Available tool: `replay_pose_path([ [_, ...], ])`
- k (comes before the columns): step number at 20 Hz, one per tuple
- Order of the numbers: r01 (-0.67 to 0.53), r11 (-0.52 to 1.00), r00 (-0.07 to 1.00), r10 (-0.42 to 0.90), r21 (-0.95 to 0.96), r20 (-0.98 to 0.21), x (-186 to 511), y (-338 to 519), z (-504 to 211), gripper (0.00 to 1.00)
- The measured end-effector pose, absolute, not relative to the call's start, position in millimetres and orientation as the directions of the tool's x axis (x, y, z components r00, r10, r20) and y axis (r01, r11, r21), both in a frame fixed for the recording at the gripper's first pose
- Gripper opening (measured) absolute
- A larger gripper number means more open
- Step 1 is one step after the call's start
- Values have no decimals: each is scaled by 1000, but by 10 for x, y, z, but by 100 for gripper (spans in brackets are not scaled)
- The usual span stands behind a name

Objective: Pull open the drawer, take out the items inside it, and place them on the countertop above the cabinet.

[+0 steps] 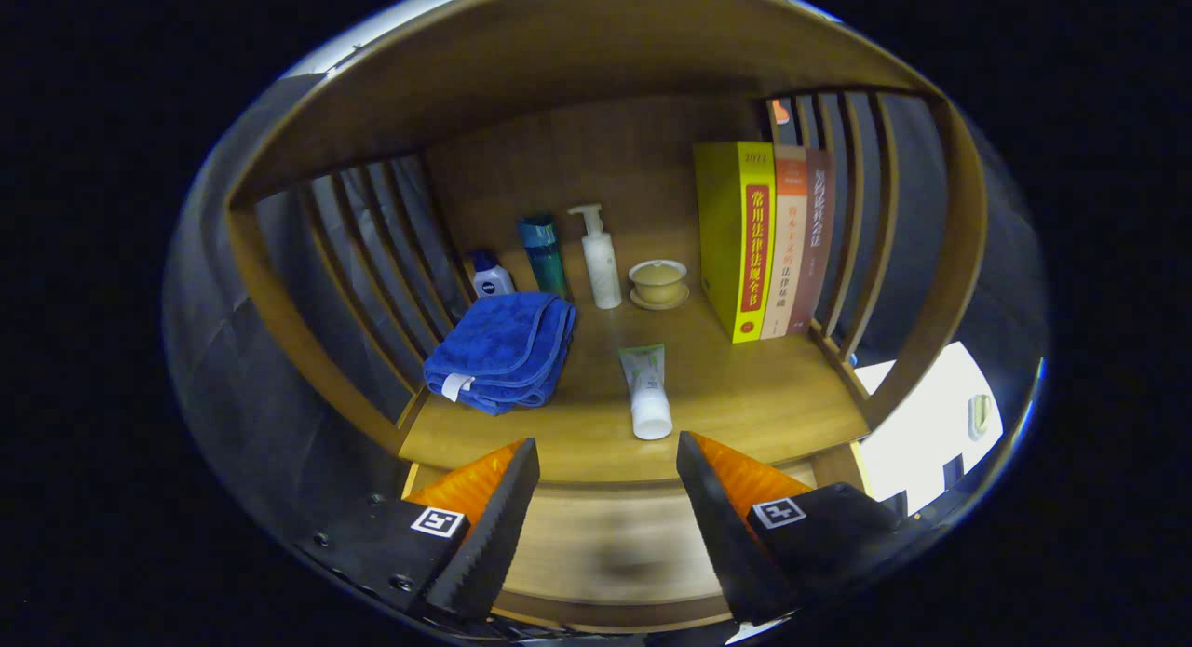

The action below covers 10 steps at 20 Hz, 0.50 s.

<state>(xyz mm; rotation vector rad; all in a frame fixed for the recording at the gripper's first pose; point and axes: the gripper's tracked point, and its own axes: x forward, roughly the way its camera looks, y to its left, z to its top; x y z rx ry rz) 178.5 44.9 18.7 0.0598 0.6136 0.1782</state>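
While my tool (pixel 607 498) hangs wide open and empty, I judge the tube (pixel 646 392) light, squashy; grip its stiff cap

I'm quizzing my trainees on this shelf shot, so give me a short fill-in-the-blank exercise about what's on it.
1. The folded towel is ____ in colour.
2. The tube lies flat just beyond the claw, whose fingers are ____ and hold nothing.
3. The lidded cup stands between the pump bottle and the ____.

Missing words: blue; open; books
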Motion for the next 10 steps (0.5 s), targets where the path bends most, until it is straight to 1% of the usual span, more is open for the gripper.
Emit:
replay_pose_path([
  [4, -118, 991, 881, 133, 60, -455, 1342, 316, 313, 97],
  [10, -76, 996, 931, 90, 55, -354, 765, 217, 259, 98],
])
